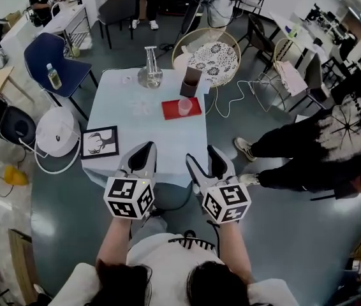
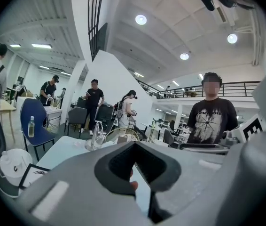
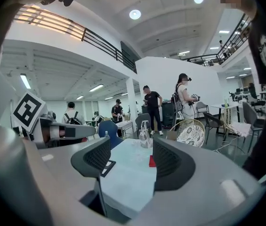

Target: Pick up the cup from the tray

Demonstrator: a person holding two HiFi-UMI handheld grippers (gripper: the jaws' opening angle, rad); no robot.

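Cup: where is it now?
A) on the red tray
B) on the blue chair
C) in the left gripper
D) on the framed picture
A: the cup stands on the red tray, toward the far side of the table.

Left gripper (image 1: 146,146) jaws together, right gripper (image 1: 201,153) jaws apart and empty, side by side

Cup (image 1: 184,106) hidden in both gripper views; tray (image 3: 152,161) cut to a sliver
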